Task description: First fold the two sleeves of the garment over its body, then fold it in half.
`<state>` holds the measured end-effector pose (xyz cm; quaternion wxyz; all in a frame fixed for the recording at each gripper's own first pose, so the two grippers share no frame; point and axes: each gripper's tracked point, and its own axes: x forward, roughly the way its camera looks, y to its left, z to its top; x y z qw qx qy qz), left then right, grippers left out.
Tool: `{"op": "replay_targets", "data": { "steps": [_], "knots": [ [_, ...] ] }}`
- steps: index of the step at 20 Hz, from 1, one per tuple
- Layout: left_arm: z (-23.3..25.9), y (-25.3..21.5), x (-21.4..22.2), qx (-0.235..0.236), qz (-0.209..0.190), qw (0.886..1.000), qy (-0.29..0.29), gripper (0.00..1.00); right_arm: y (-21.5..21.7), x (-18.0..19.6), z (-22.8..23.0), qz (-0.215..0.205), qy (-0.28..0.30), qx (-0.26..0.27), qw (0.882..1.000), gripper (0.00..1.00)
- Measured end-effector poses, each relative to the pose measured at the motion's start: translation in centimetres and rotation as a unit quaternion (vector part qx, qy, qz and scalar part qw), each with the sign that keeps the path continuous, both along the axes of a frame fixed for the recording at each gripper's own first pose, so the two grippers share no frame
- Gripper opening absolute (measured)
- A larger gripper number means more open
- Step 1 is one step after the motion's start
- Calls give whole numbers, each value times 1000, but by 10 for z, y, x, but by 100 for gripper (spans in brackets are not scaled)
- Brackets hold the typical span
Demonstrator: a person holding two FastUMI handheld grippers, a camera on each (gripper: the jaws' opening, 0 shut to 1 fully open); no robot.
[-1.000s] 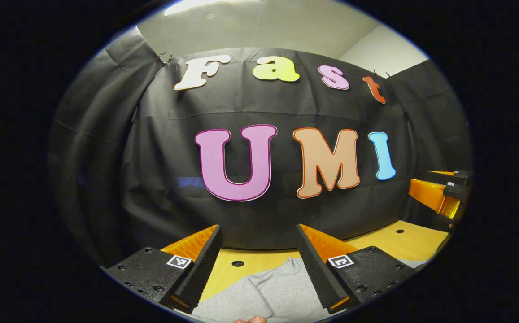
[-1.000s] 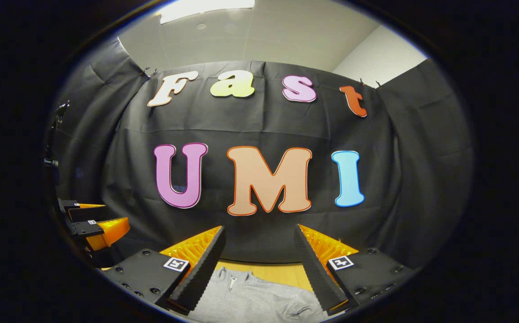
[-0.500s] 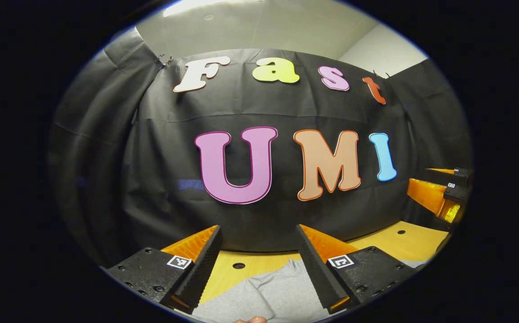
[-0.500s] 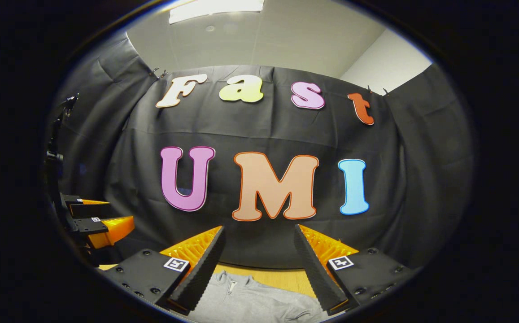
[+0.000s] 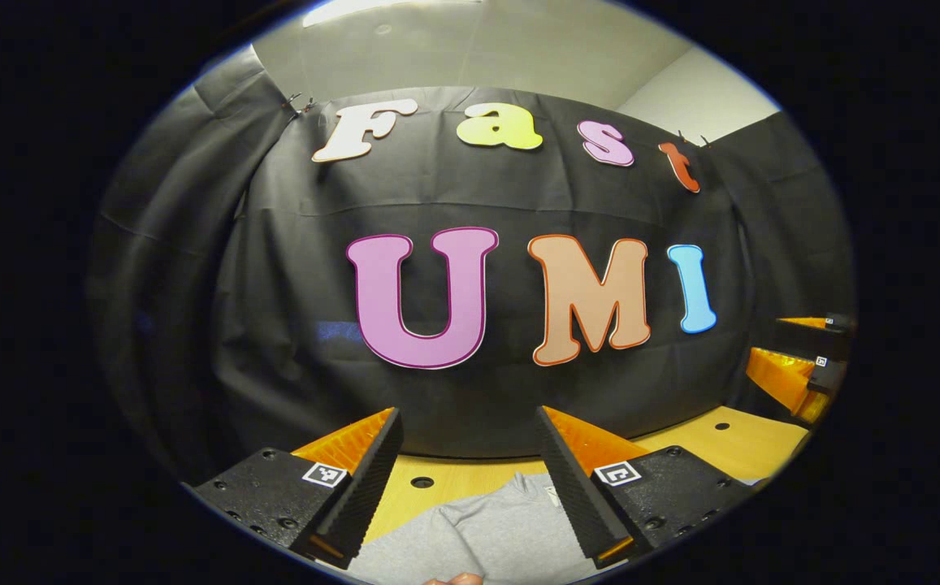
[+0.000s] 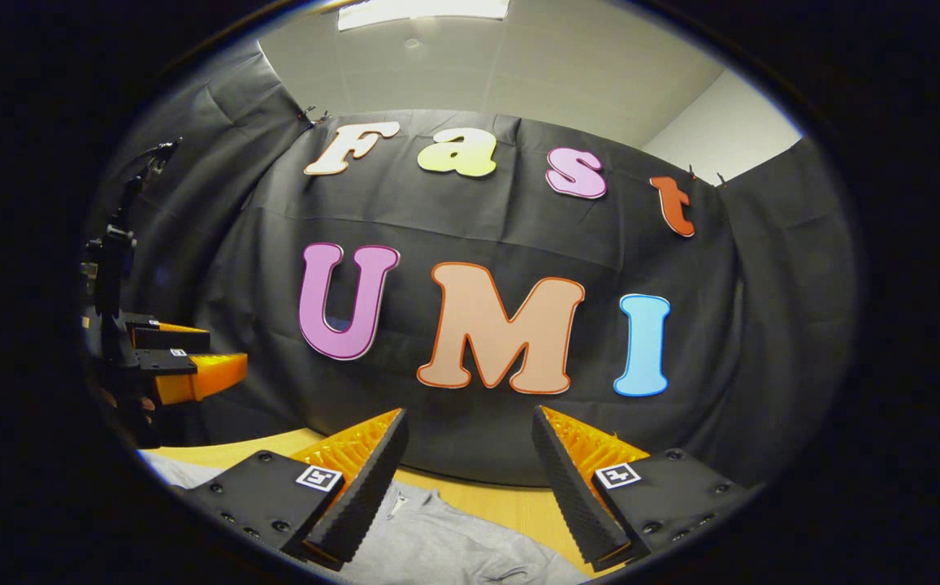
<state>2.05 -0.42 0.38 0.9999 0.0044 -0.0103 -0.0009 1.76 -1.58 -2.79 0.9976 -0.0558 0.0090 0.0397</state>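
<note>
A grey garment [image 5: 486, 532] lies flat on the wooden table [image 5: 729, 443], low in the left gripper view between my fingers. My left gripper [image 5: 470, 479] is held above it, open, with nothing between its fingers. In the right gripper view the grey garment [image 6: 445, 548] with its collar zip lies below my right gripper [image 6: 465, 479], which is open and hovers above the cloth. The right gripper [image 5: 799, 361] appears at the far right of the left gripper view, and the left gripper [image 6: 181, 366] at the far left of the right gripper view.
The wooden table [image 6: 510, 504] has round holes [image 5: 421, 482] near its back edge. The black cloth wall stands close behind the table. A fingertip [image 5: 453, 579] pokes in at the bottom of the left gripper view. A dark stand [image 6: 112, 260] rises at the left.
The right gripper view has tilted and swung, so the wall sits lower left and more of the left gripper and garment edge shows. The left gripper has barely moved. Both stay open.
</note>
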Motion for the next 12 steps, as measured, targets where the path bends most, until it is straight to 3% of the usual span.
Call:
{"op": "replay_targets", "data": {
  "steps": [3,12],
  "knots": [
    [-5,-2,5,0,1,1000,7,94,-30,-2,-7,-30,9,14,999,97],
    [-15,-15,15,-1,-10,1000,15,93,-110,-19,-54,-65,73,-46,994,97]
  ]
}}
